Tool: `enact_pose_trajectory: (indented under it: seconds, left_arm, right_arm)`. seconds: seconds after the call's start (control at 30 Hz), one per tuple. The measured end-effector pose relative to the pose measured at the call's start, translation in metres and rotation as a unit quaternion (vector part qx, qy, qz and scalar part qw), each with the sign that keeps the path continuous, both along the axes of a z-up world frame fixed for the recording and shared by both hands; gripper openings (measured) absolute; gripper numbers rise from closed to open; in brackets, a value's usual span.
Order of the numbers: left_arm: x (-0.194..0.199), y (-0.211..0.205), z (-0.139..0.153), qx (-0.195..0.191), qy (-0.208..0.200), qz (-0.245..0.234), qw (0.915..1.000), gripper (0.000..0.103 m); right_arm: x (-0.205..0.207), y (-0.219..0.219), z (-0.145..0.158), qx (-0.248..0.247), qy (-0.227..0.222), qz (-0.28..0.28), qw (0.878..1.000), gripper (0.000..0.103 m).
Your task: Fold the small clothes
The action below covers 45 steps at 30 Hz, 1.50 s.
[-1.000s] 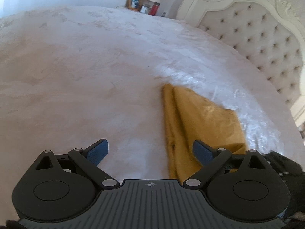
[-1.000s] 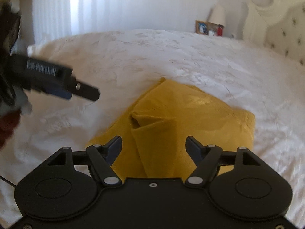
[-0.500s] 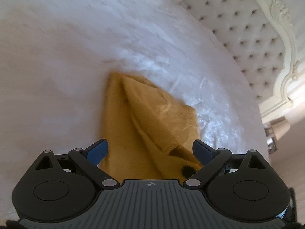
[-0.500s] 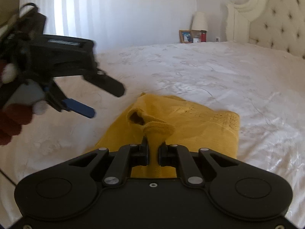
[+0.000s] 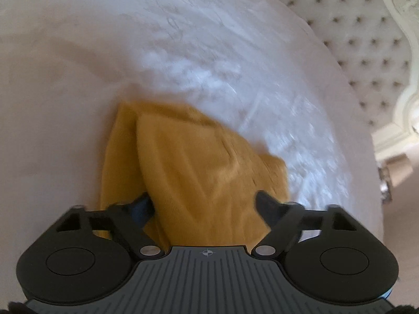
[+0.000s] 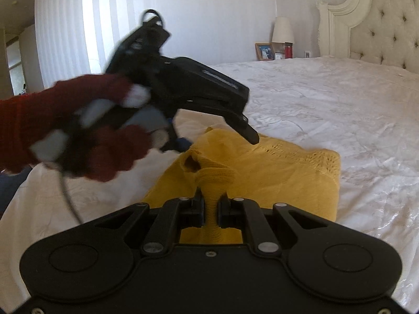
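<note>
- Yellow knit garment (image 6: 275, 172) lies on the white bedspread (image 6: 340, 99), one bunched edge pinched between our right gripper (image 6: 210, 209) jaws so it can be lifted for a fold.
- Our left gripper (image 5: 203, 204) has just been closing; its jaws stand apart astride the cloth (image 5: 188, 162), pads not yet pressing, as far as we can tell through the blur.
- We judge the second grip comes next, giving two held points to fold evenly.
- Our gloved left hand (image 6: 86, 141) holds that gripper tilted down.
</note>
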<state>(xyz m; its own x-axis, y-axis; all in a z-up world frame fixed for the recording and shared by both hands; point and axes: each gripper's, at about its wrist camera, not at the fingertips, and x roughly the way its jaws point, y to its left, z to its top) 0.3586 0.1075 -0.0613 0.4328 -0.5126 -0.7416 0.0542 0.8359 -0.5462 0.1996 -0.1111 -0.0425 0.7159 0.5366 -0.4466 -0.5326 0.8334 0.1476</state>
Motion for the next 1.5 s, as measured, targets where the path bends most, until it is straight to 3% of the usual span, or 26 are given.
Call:
enact_pose_trajectory:
  seconds: [0.1, 0.13, 0.3, 0.4, 0.53, 0.63, 0.83, 0.9, 0.97, 1.07, 1.13, 1.3, 1.5]
  left_arm:
    - [0.011, -0.004, -0.007, 0.01, 0.007, 0.008, 0.9999, 0.046]
    - [0.013, -0.005, -0.008, 0.018, 0.007, 0.005, 0.9998, 0.016]
    - [0.0, -0.006, 0.019, 0.069, -0.057, -0.054, 0.9946, 0.012]
    - [-0.006, 0.003, 0.036, 0.067, -0.096, -0.071, 0.9905, 0.012]
    - [0.004, 0.005, 0.025, 0.123, -0.09, -0.084, 0.9847, 0.012]
    - [0.008, 0.008, 0.003, 0.141, -0.073, -0.083, 0.9838, 0.017]
    - [0.007, 0.025, -0.002, 0.093, -0.078, -0.051, 0.9913, 0.027]
    - [0.002, 0.029, 0.006, 0.101, -0.091, -0.038, 0.99, 0.037]
    - [-0.005, 0.034, 0.015, 0.11, -0.107, -0.019, 0.988, 0.057]
    - [-0.02, 0.042, 0.032, 0.099, -0.123, 0.004, 0.9875, 0.071]
    - [-0.032, 0.041, 0.041, 0.095, -0.134, 0.0, 0.9863, 0.075]
    - [-0.067, 0.03, 0.037, 0.101, -0.143, -0.021, 0.9843, 0.077]
    - [-0.113, 0.024, -0.008, 0.1, -0.091, -0.043, 0.9899, 0.077]
  right_arm:
    - [-0.003, 0.006, -0.001, -0.007, -0.003, 0.006, 1.0, 0.014]
    - [-0.005, 0.009, -0.001, -0.009, -0.004, 0.008, 1.0, 0.014]
    - [-0.016, 0.021, 0.005, -0.016, -0.027, 0.016, 0.999, 0.014]
    - [-0.018, 0.035, 0.005, -0.025, -0.036, 0.028, 0.999, 0.014]
    - [-0.009, 0.064, -0.008, -0.038, -0.012, 0.046, 0.998, 0.018]
    - [-0.008, 0.085, -0.021, -0.061, 0.002, 0.069, 0.996, 0.03]
    - [-0.018, 0.078, -0.018, -0.016, 0.009, 0.106, 0.994, 0.049]
    - [-0.024, 0.067, -0.012, -0.002, 0.002, 0.11, 0.994, 0.056]
    - [-0.03, 0.057, -0.006, 0.012, 0.0, 0.105, 0.994, 0.061]
    - [-0.035, 0.036, 0.002, 0.029, 0.001, 0.087, 0.996, 0.064]
    - [-0.033, 0.022, 0.005, 0.04, 0.006, 0.069, 0.997, 0.074]
    - [-0.033, -0.005, 0.001, 0.045, 0.028, 0.023, 0.998, 0.076]
    - [-0.034, -0.028, -0.024, 0.029, 0.075, -0.013, 0.997, 0.076]
